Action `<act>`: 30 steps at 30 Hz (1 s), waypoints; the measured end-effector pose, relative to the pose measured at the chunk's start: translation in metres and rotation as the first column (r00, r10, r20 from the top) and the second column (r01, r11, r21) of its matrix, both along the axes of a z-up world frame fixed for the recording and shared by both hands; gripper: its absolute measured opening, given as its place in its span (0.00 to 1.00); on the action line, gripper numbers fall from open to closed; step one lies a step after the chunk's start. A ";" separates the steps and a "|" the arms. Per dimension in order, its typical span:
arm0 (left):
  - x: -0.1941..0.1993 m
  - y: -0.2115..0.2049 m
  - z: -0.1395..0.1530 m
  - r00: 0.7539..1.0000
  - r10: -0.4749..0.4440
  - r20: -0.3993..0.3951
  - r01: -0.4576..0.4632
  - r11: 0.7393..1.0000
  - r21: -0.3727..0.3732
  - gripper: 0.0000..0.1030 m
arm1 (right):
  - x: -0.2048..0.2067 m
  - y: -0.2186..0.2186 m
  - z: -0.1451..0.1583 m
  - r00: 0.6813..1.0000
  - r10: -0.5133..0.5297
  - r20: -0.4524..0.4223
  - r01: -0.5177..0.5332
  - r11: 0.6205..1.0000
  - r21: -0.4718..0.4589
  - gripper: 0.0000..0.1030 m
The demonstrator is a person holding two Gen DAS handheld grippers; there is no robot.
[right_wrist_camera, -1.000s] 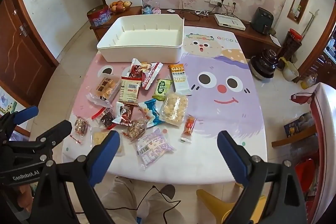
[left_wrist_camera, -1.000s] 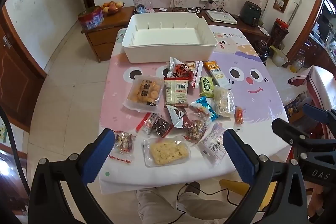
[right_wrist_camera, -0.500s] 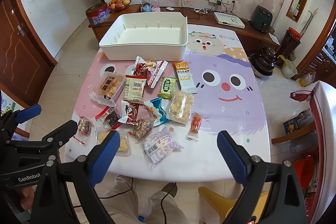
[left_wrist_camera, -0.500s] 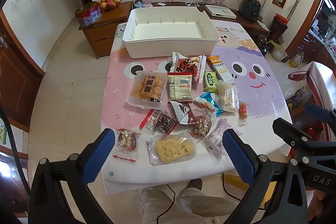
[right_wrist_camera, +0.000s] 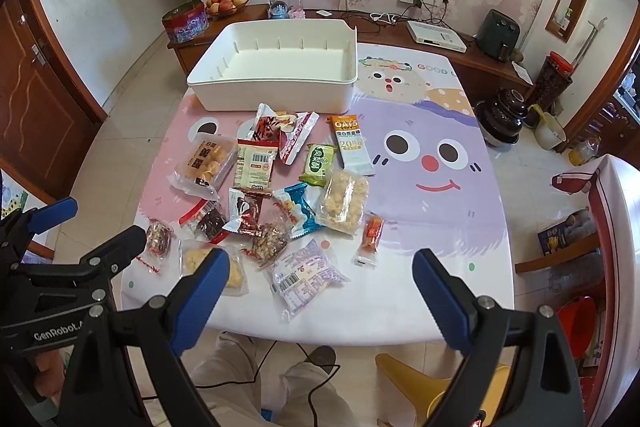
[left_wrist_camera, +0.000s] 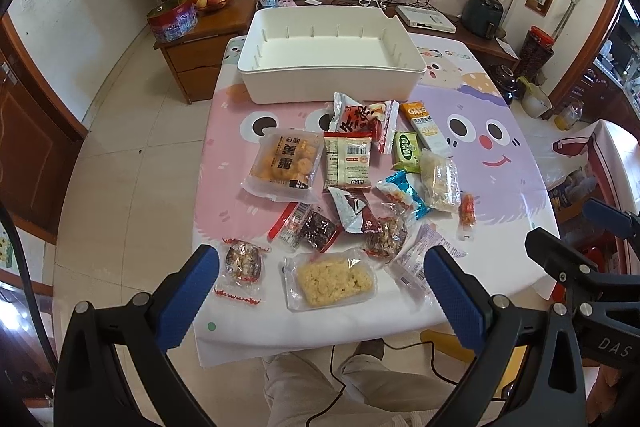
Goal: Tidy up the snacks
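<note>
Several wrapped snacks lie in a loose pile on the cartoon-print table (left_wrist_camera: 512, 187). Among them are a yellow rice cake pack (left_wrist_camera: 330, 281), an orange cookie pack (left_wrist_camera: 286, 163), a green pack (left_wrist_camera: 407, 151) and an oats bar (right_wrist_camera: 352, 145). An empty white bin (left_wrist_camera: 330, 61) stands at the table's far end and also shows in the right wrist view (right_wrist_camera: 276, 67). My left gripper (left_wrist_camera: 320, 299) is open and empty above the near edge, over the rice cake pack. My right gripper (right_wrist_camera: 320, 295) is open and empty above the near edge, by a purple-white pack (right_wrist_camera: 304, 273).
A wooden sideboard (left_wrist_camera: 200, 39) behind the table holds a tin and a fruit bowl. A yellow stool (right_wrist_camera: 404, 367) and the person's legs (right_wrist_camera: 280, 387) are below the near edge. A red-trimmed chair (right_wrist_camera: 616, 227) stands at the right.
Both grippers have moved forward and a little lower towards the table, so the snacks look larger. Both stay open and empty. Nothing on the table has moved.
</note>
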State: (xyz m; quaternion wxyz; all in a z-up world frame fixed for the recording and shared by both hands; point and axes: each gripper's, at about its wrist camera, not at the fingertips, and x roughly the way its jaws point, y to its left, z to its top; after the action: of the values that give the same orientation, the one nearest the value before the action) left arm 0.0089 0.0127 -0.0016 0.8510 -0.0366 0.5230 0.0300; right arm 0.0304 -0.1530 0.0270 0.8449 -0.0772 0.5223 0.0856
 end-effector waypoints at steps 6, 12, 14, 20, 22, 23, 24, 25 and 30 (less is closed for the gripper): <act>-0.001 0.001 -0.001 1.000 0.012 -0.008 -0.012 1.000 -0.002 0.99 | 0.000 0.000 0.000 1.000 0.000 0.000 0.000 1.000 -0.002 0.90; -0.002 0.001 -0.001 1.000 0.016 -0.007 -0.016 1.000 -0.002 0.99 | 0.000 0.001 -0.001 1.000 0.000 -0.001 0.000 1.000 -0.001 0.90; -0.002 0.001 -0.001 1.000 0.019 -0.008 -0.019 1.000 -0.002 0.99 | -0.001 0.000 -0.001 1.000 0.002 0.002 -0.002 1.000 0.000 0.89; -0.003 0.002 -0.001 1.000 0.024 -0.009 -0.024 1.000 -0.001 0.99 | -0.002 -0.001 -0.004 1.000 0.003 0.002 -0.003 1.000 0.002 0.88; -0.003 0.002 -0.001 1.000 0.023 -0.009 -0.023 1.000 -0.002 0.99 | -0.003 -0.001 -0.005 1.000 0.002 0.002 -0.002 1.000 0.004 0.88; -0.003 0.002 -0.001 1.000 0.023 -0.010 -0.023 1.000 -0.002 0.99 | -0.001 -0.001 -0.004 1.000 0.003 0.002 -0.003 1.000 0.002 0.88; -0.003 0.002 -0.001 1.000 0.023 -0.011 -0.023 1.000 -0.003 0.99 | -0.002 -0.001 -0.005 1.000 0.002 0.001 -0.002 1.000 0.003 0.88; -0.003 0.002 -0.001 1.000 0.024 -0.011 -0.024 1.000 -0.003 0.99 | -0.002 -0.001 -0.005 1.000 0.003 0.000 -0.003 1.000 0.003 0.88; -0.003 0.002 -0.001 1.000 0.024 -0.010 -0.024 1.000 -0.002 0.99 | -0.003 -0.002 -0.006 1.000 0.007 -0.003 -0.007 1.000 0.002 0.87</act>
State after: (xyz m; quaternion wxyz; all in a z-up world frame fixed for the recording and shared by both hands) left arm 0.0056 0.0145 -0.0025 0.8480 -0.0438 0.5267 0.0398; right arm 0.0273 -0.1548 0.0206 0.8439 -0.0781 0.5232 0.0889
